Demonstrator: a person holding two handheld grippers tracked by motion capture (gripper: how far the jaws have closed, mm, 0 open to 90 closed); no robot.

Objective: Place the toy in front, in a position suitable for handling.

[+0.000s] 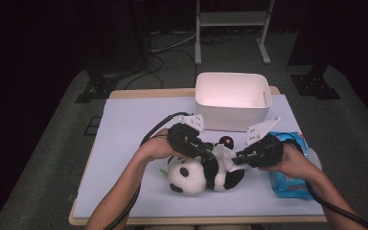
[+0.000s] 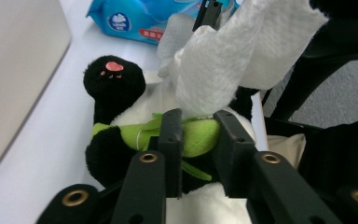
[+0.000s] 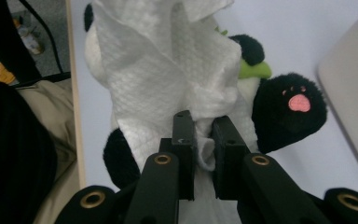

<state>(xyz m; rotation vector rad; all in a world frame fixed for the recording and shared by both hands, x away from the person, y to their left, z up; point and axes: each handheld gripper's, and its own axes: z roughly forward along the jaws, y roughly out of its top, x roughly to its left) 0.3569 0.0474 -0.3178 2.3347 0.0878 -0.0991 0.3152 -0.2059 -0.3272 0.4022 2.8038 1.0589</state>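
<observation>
Panda (image 1: 191, 176): lies near worktop's (image 1: 124, 143) front edge, centre.
Left gripper (image 1: 202, 149): narrow, pinching panda's green scarf (image 2: 196, 135).
Right gripper (image 1: 234, 159): narrow, clamping white wipe (image 3: 168, 84) against panda.
Progress: wiping under way, looks unfinished; tub (image 1: 232, 98) at back edge.

Dark room, grey carpet floor (image 1: 38, 158), white metal frame (image 1: 232, 19) behind.

Beyond my work sits a white bin (image 1: 232, 98) at the worktop's (image 1: 124, 129) far edge — a blue wipes pack (image 1: 287, 184) lies right.
</observation>
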